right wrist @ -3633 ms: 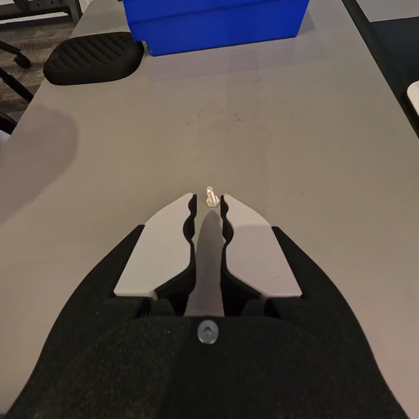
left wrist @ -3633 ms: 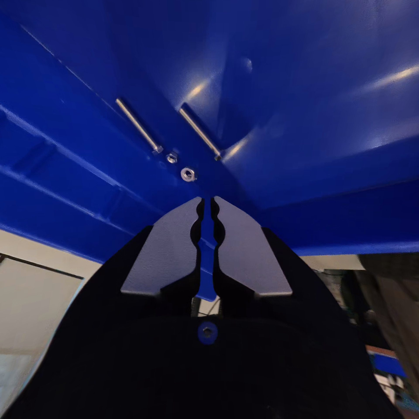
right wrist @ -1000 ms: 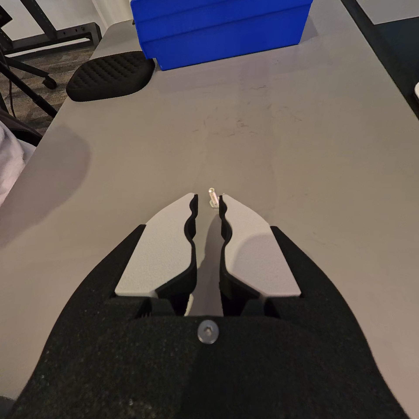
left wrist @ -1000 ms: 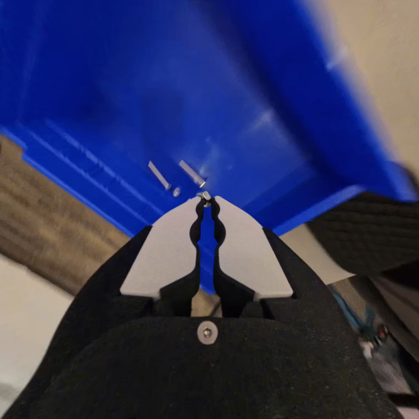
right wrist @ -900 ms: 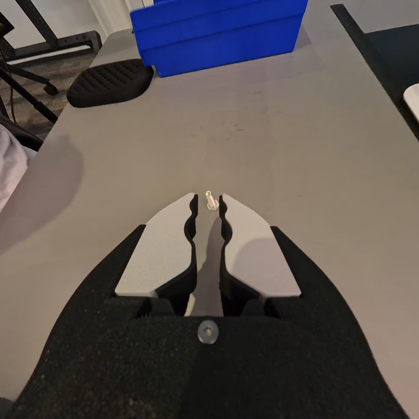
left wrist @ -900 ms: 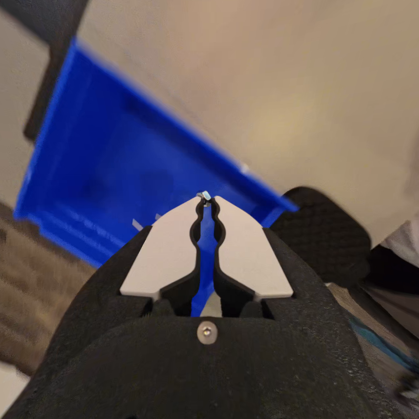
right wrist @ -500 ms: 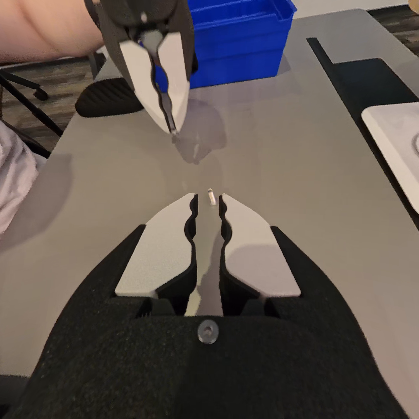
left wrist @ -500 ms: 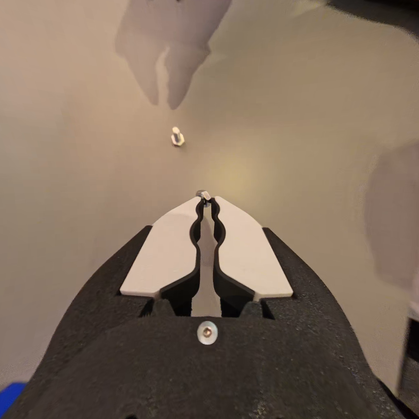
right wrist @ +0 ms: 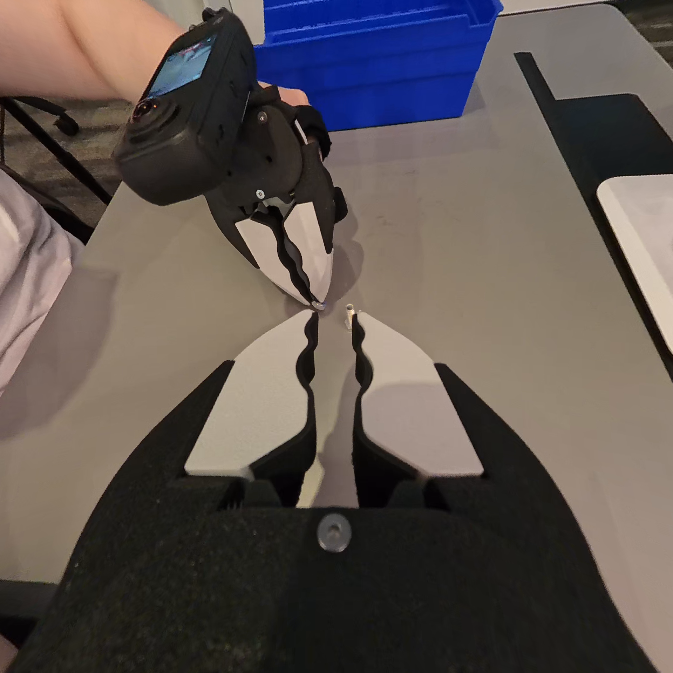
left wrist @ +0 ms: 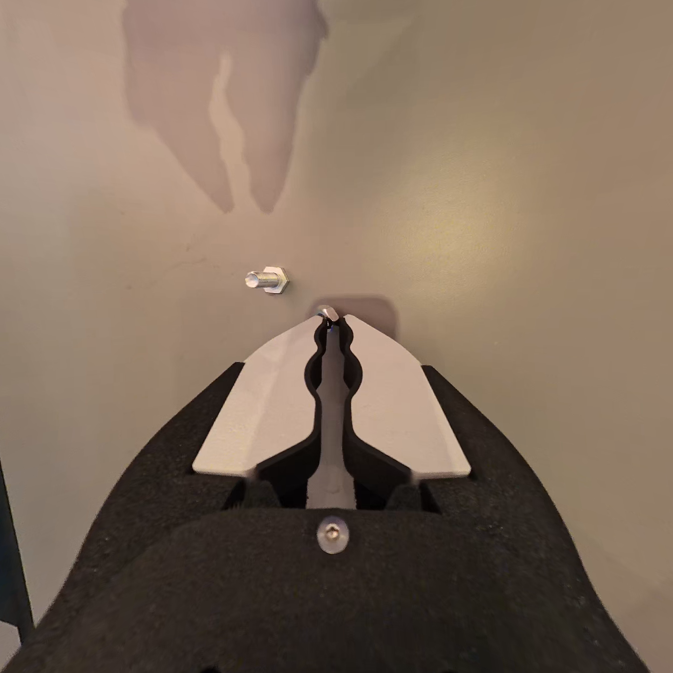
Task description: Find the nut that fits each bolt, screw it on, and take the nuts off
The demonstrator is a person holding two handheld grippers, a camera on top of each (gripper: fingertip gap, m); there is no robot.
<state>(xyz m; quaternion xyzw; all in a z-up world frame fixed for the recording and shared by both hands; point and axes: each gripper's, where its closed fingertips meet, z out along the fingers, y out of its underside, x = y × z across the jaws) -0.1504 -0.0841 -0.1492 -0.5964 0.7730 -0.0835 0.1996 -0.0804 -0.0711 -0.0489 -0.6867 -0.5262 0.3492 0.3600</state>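
Down at the grey table (right wrist: 473,291): left gripper (left wrist: 329,317) pinched on a small silver nut (left wrist: 326,312), jaws together on it at the very tips. Same grip seen from outside in the right wrist view, left gripper (right wrist: 316,303) tilted down from the upper left with the nut (right wrist: 319,305) just off the tabletop, or touching it; cannot tell which. Short silver bolt (left wrist: 267,279) standing on its hex head, threaded end up, just beside the nut and apart from it. Right gripper (right wrist: 334,317) with jaws apart and nothing between them, the bolt (right wrist: 349,315) just ahead of its right fingertip.

Only in the right wrist view: blue bin (right wrist: 378,65) at the far end of the table, a white tray (right wrist: 641,247) at the right edge on a black mat (right wrist: 601,138), a forearm (right wrist: 73,54) behind the left gripper with its black camera housing (right wrist: 182,120), pale cloth (right wrist: 29,273) at the left edge.

Only in the left wrist view: hex flats of the bolt head, and a two-pronged shadow (left wrist: 233,120) on the table beyond the bolt.
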